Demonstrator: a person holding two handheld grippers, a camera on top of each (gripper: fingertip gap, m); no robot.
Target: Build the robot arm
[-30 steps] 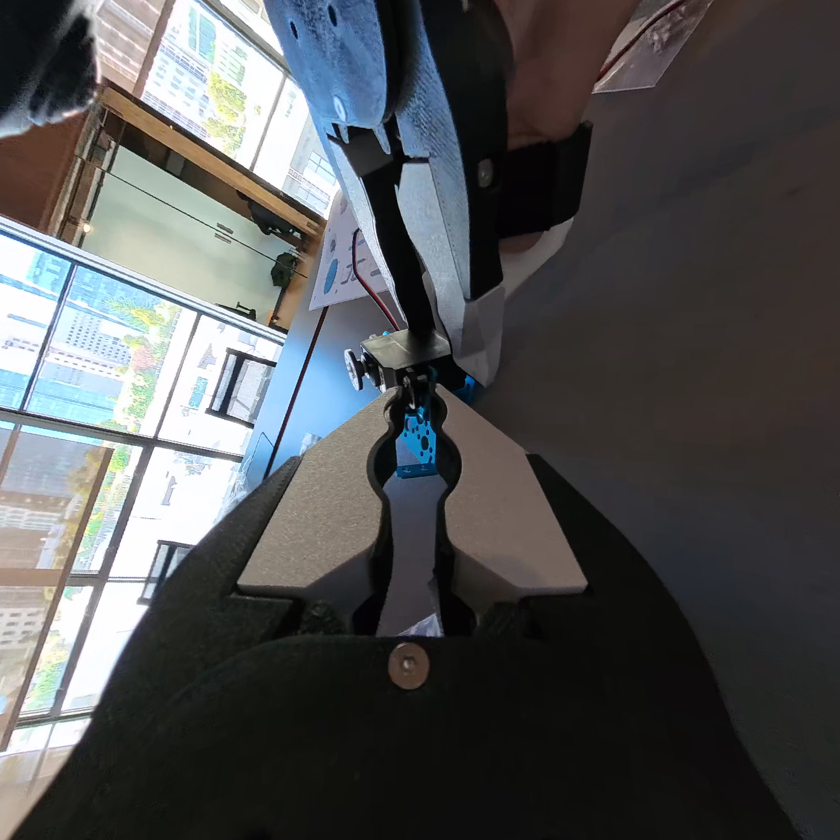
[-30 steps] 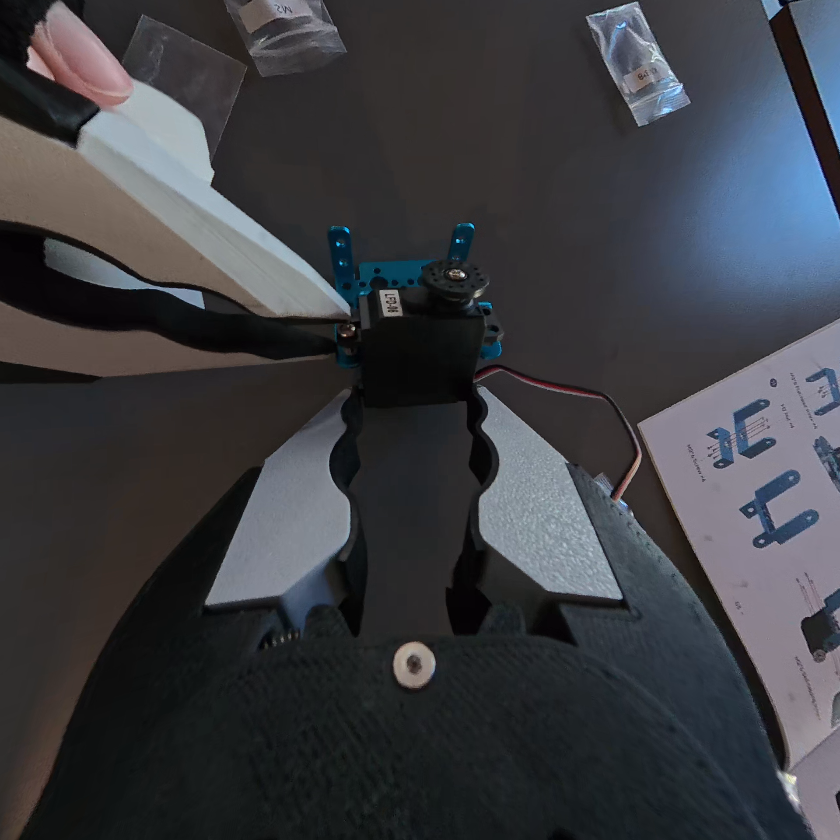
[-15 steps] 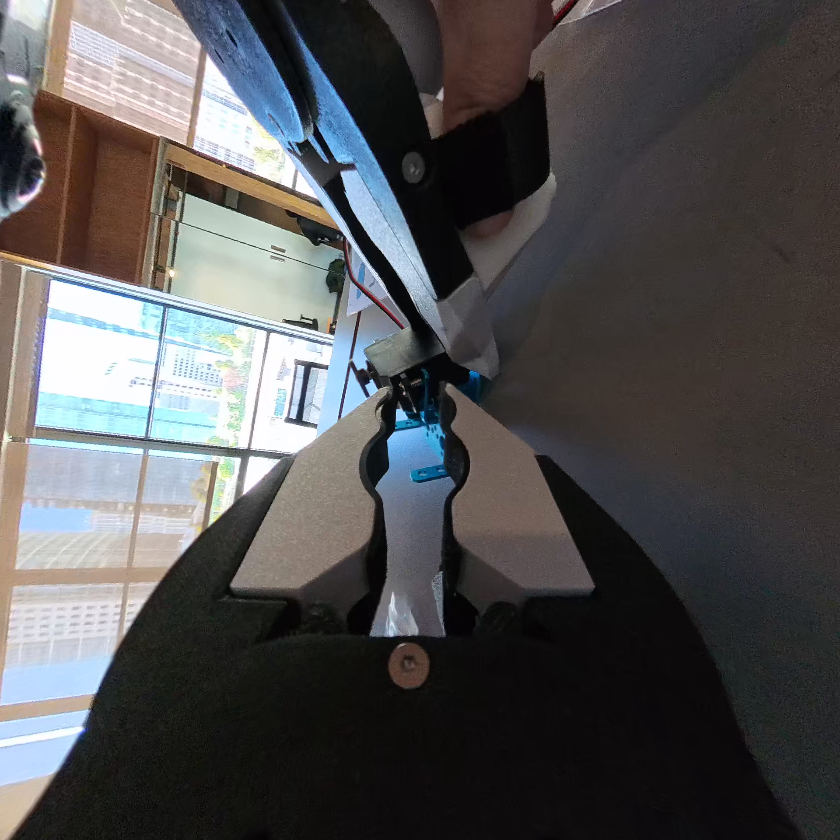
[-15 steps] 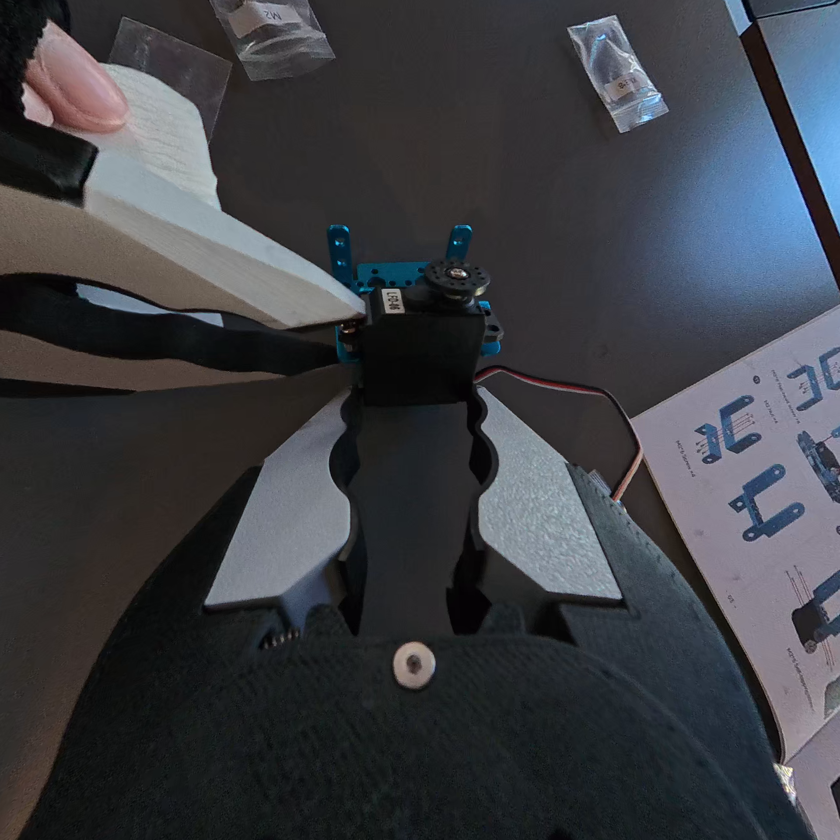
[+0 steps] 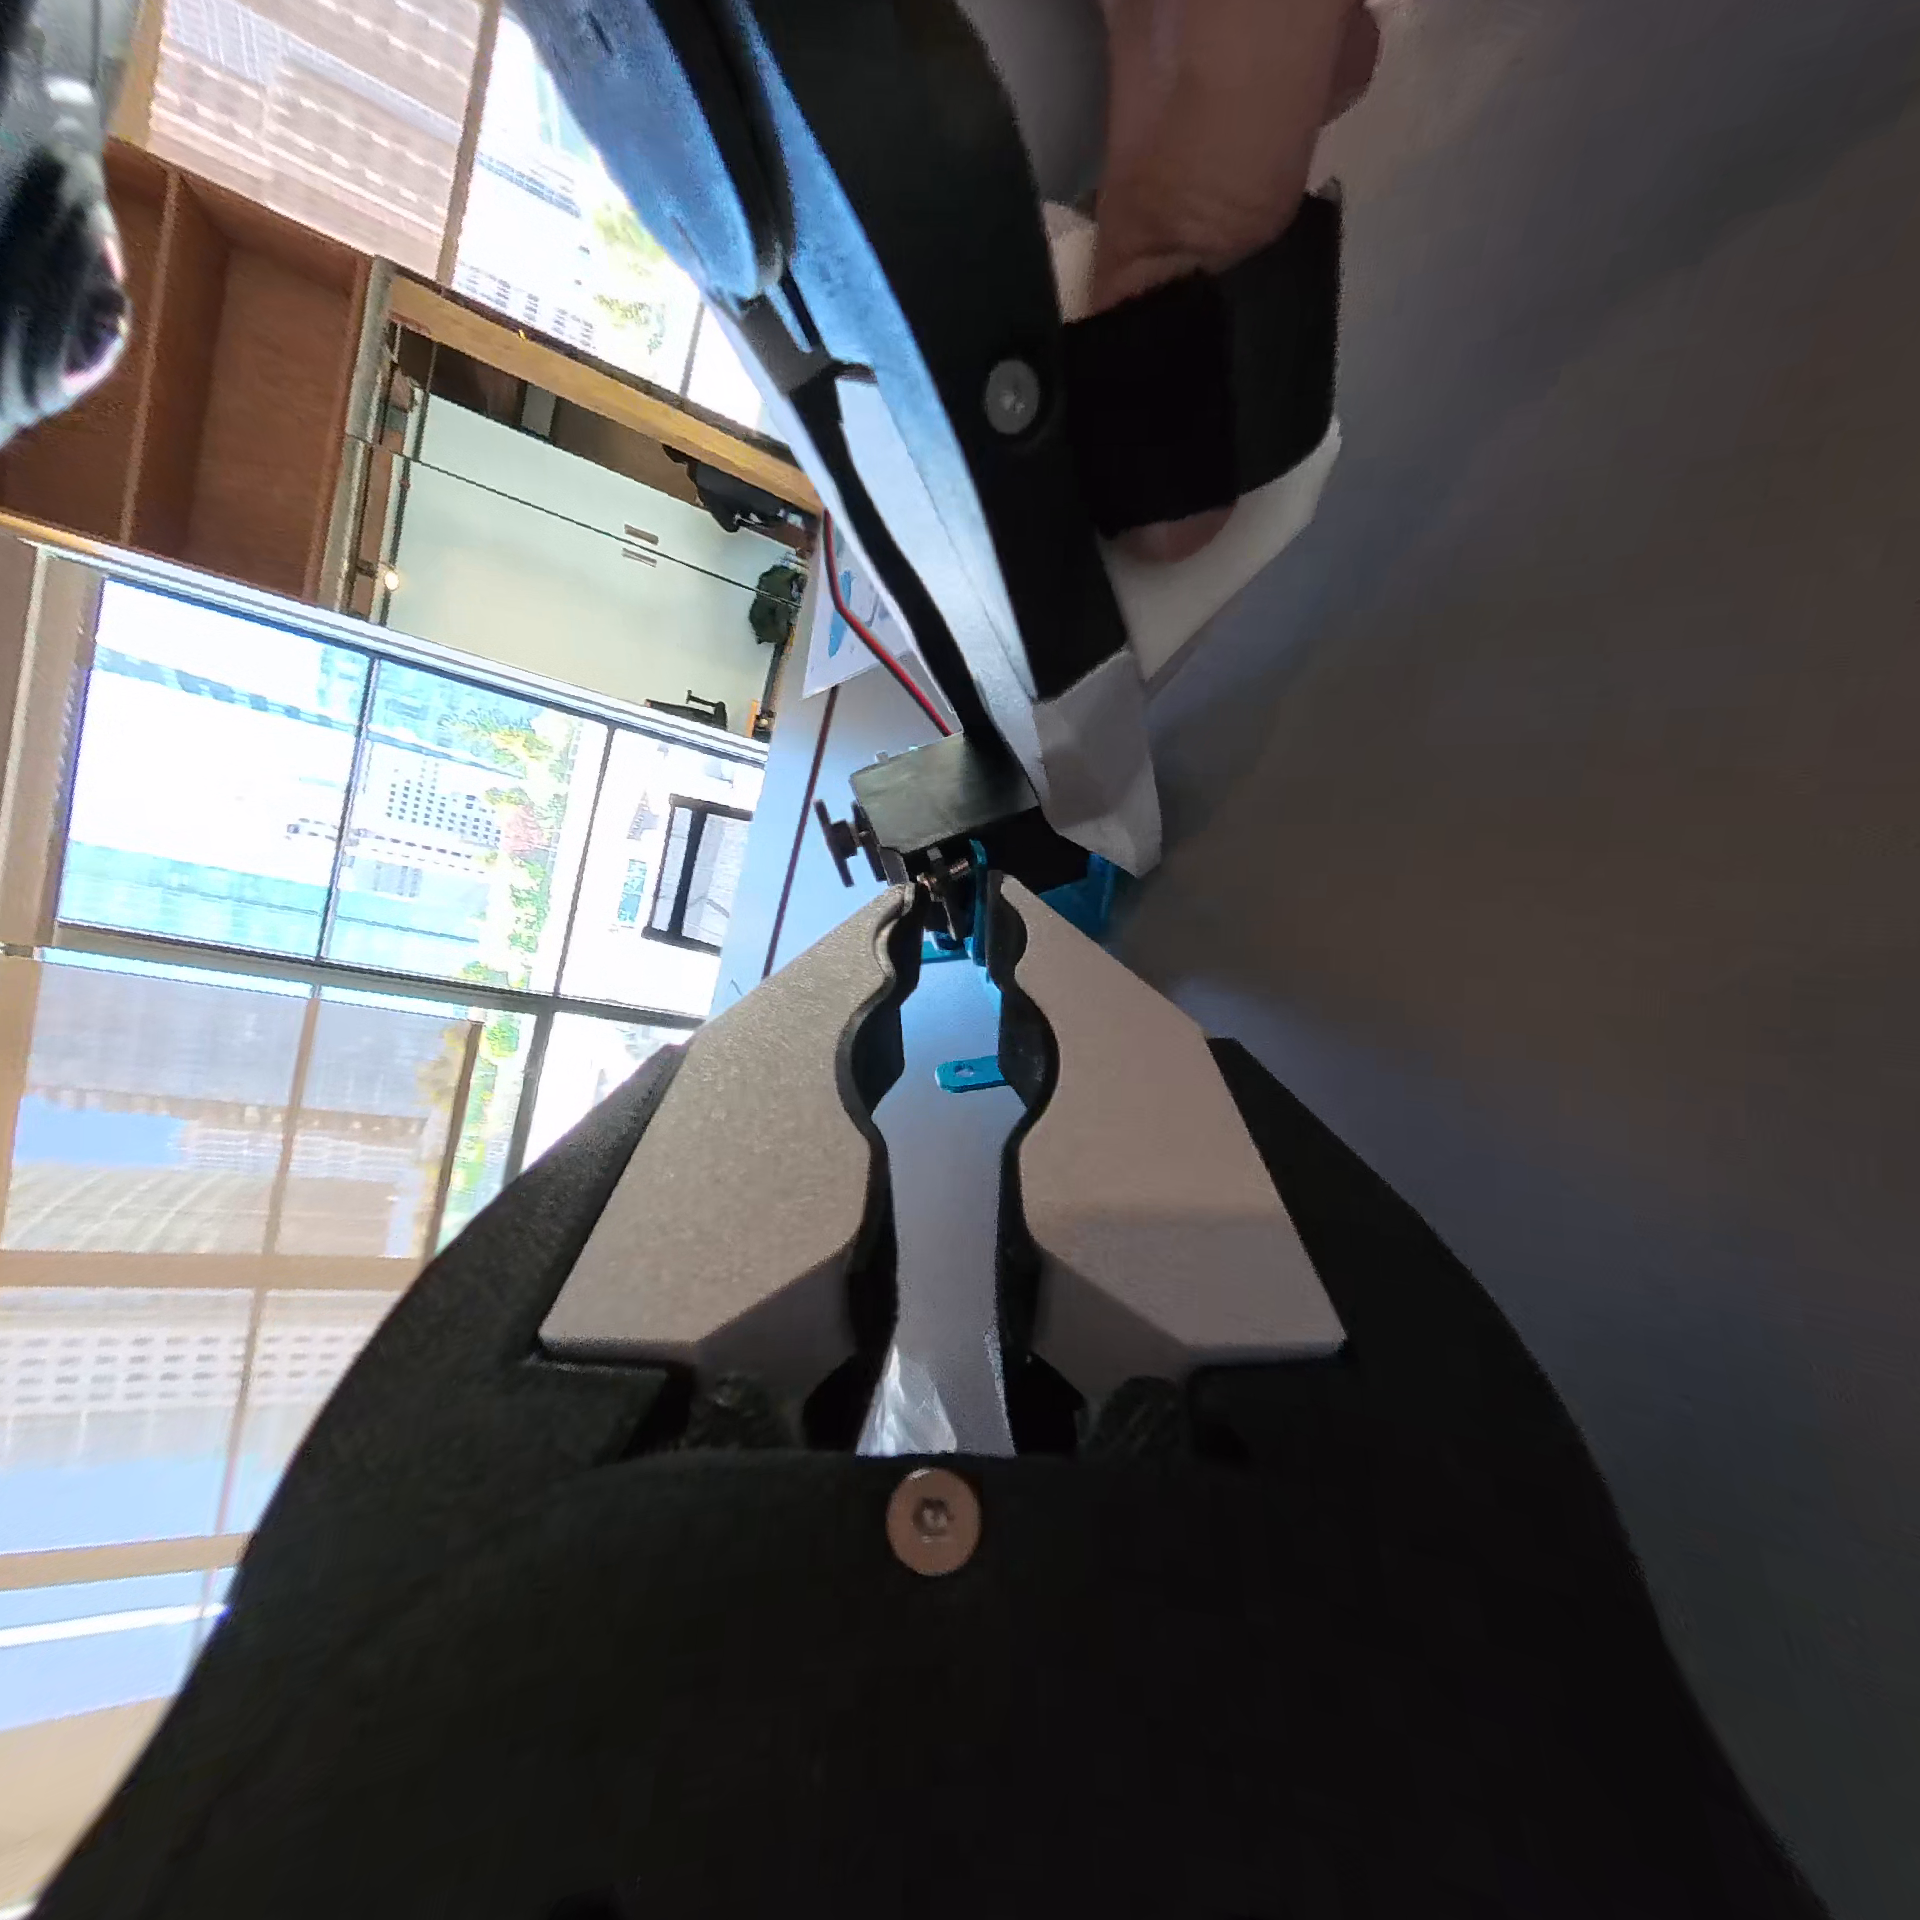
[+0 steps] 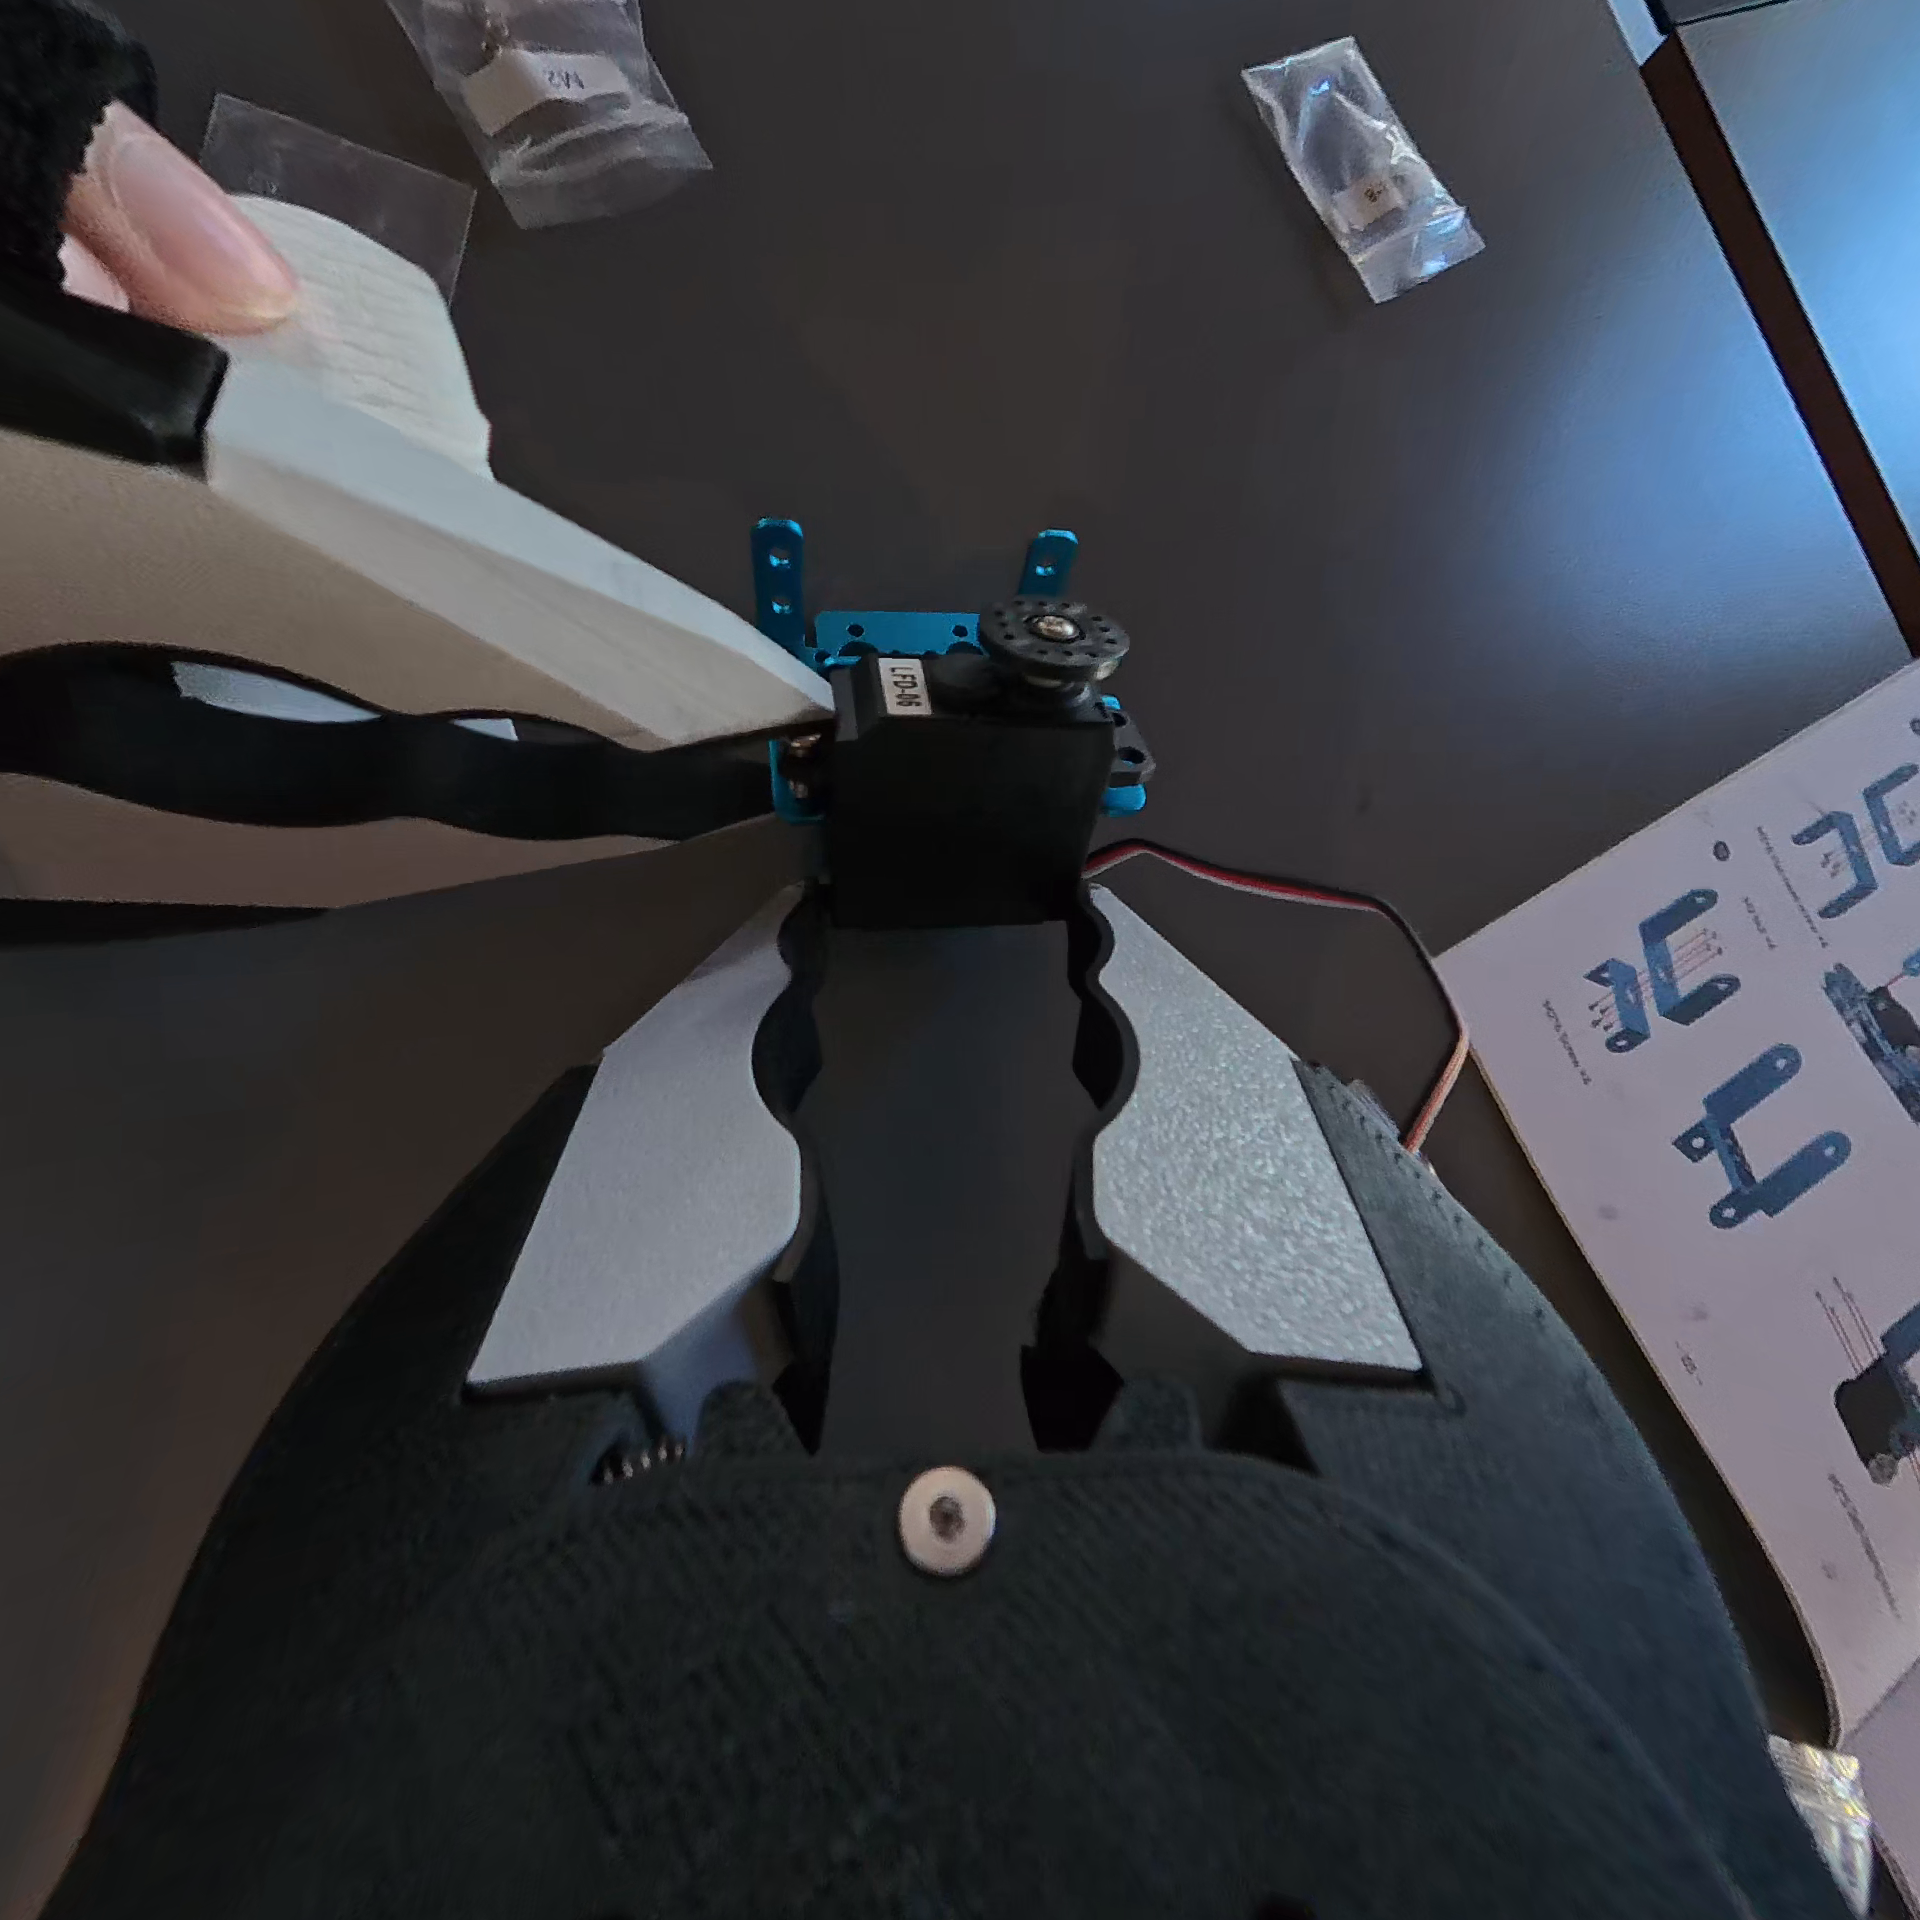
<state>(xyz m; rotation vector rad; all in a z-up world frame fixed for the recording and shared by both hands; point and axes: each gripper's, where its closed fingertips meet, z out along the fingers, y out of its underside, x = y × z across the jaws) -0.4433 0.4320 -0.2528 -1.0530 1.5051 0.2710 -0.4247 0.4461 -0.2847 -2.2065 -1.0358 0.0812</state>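
Observation:
My right gripper (image 6: 945, 906) is shut on a black servo (image 6: 966, 800) that sits in a blue metal bracket (image 6: 777, 582), held just above the dark table (image 6: 1247, 468). The servo's round black horn (image 6: 1055, 634) points up and away. My left gripper (image 6: 805, 727) comes in from the left, its tips closed on a small screw (image 6: 802, 744) at the servo's left flange. In the left wrist view my left gripper (image 5: 958, 888) pinches that screw (image 5: 940, 876) under the servo (image 5: 935, 800), with a bracket tab (image 5: 971, 1075) between the fingers.
A red, black and brown wire (image 6: 1299, 899) runs from the servo to the right. A printed instruction sheet (image 6: 1714, 1143) lies at the right. Two small bags of parts (image 6: 1361, 166) (image 6: 561, 94) and an empty clear bag (image 6: 332, 177) lie farther off. The table edge (image 6: 1766, 260) is at the upper right. The tips of one gripper are about 4 centimeters away from the tips of the other.
My left gripper has rolled about the screw while its tips stay on it; the room behind has turned in its view. My right gripper keeps its hold on the servo.

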